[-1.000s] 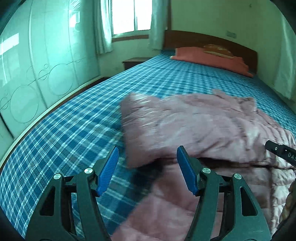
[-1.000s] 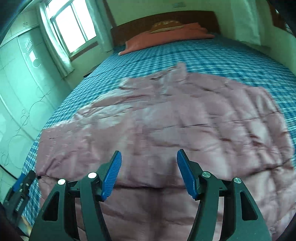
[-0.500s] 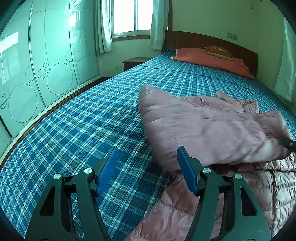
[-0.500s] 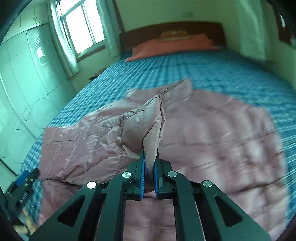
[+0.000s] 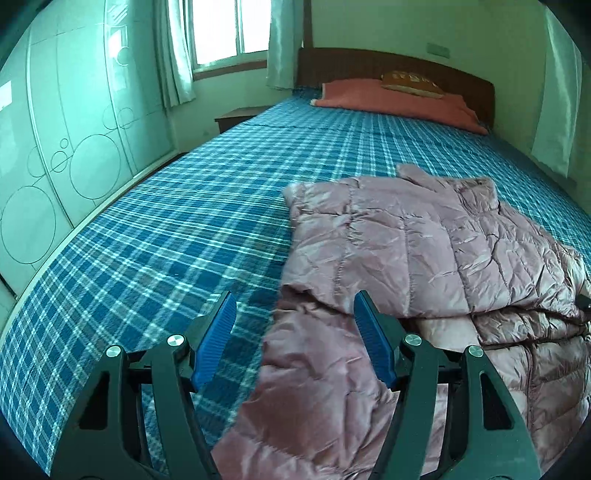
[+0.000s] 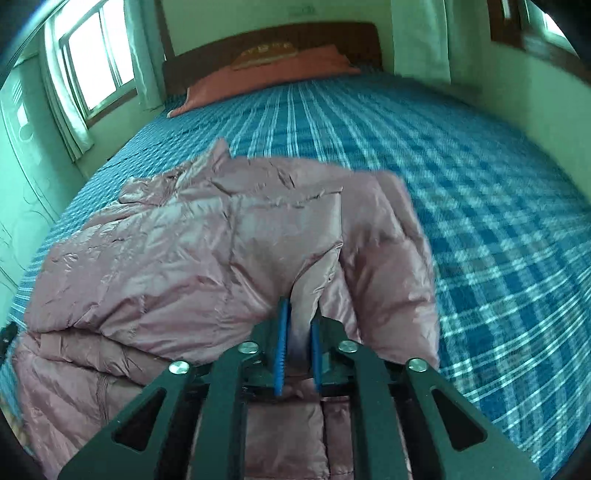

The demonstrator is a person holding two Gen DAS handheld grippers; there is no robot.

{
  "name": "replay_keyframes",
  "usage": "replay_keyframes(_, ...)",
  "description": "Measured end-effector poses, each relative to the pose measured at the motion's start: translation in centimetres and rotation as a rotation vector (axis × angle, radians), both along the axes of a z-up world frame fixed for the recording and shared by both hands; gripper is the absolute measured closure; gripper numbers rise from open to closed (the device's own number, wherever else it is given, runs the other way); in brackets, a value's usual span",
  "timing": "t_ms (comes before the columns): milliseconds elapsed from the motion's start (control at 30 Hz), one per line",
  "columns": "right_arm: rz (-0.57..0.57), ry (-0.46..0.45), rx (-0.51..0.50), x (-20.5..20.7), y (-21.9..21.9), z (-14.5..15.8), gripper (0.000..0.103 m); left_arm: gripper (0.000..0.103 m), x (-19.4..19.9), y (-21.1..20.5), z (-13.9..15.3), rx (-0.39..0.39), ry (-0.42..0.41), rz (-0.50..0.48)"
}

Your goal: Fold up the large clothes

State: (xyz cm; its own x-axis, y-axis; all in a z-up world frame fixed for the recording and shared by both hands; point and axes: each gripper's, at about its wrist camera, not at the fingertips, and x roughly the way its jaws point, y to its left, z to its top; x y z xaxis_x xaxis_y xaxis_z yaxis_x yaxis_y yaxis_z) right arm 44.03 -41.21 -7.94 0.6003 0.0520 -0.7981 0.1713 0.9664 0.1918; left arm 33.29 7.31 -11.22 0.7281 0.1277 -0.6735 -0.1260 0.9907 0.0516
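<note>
Lying on the blue plaid bedspread (image 5: 192,221), the pink quilted jacket (image 5: 413,251) sits toward the right side of the bed, one side folded over its body. At far left stands a pale wardrobe (image 5: 74,147) with circle outlines, then a curtained window (image 5: 229,33). The left gripper (image 5: 295,332) hangs wide apart with nothing clamped, the jacket's lower edge beneath it. Farther right, the right gripper (image 6: 298,350) has a fold of jacket between its narrow blue pads, its jaws opening. An orange pillow (image 6: 266,77) rests by the headboard (image 6: 273,40). No readable writing shows anywhere.
</note>
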Motion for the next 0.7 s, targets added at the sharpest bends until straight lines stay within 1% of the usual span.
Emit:
replay_keyframes(33,-0.016,-0.003,0.002,-0.2,-0.3,0.3,0.063,0.037,0.3,-0.1,0.0,-0.005,0.003,-0.001)
replay_keyframes(67,-0.031,-0.02,0.002,-0.5,-0.5,0.7,0.055,0.037,0.5,-0.1,0.0,-0.011,0.005,0.001)
replay_keyframes(100,-0.057,-0.057,-0.007,-1.0,-0.7,1.5,0.047,0.037,1.1,-0.2,0.1,-0.024,0.008,0.003)
replay_keyframes(167,-0.093,-0.11,-0.034,-1.1,-0.9,3.0,0.047,0.037,2.0,-0.1,0.2,-0.047,0.009,0.012)
replay_keyframes(233,-0.094,-0.138,-0.024,-0.3,-0.7,3.8,0.047,0.037,3.0,-0.2,0.4,-0.06,0.009,0.021)
replay_keyframes(300,-0.059,-0.138,0.006,1.2,-0.2,3.9,0.047,0.037,4.4,-0.5,0.3,-0.081,0.013,0.029)
replay_keyframes(367,-0.021,-0.131,0.035,3.1,0.3,3.4,0.048,0.037,5.7,-0.7,0.0,-0.094,0.023,0.035)
replay_keyframes(433,0.006,-0.091,0.039,5.2,0.8,1.8,0.049,0.037,6.8,-1.0,-0.8,-0.09,0.047,0.048)
replay_keyframes(500,0.014,-0.01,0.053,6.9,0.9,-0.5,0.049,0.037,7.9,-1.1,-1.9,-0.064,0.079,0.063)
replay_keyframes(533,0.012,0.009,0.059,7.1,0.8,-1.3,0.049,0.037,8.5,-1.1,-2.8,-0.037,0.107,0.074)
replay_keyframes(567,0.01,0.012,0.057,7.4,0.8,-1.8,0.049,0.037,8.9,-1.1,-3.6,-0.03,0.133,0.073)
replay_keyframes(600,0.012,0.004,0.032,7.2,1.0,-1.6,0.05,0.037,8.9,-1.0,-3.9,-0.04,0.14,0.07)
replay_keyframes(633,0.008,-0.002,0.015,6.6,1.0,-1.2,0.05,0.037,8.6,-0.7,-3.9,-0.051,0.133,0.073)
replay_keyframes(700,0.005,-0.051,-0.023,4.7,1.6,0.2,0.05,0.037,7.9,-0.4,-3.3,-0.069,0.108,0.07)
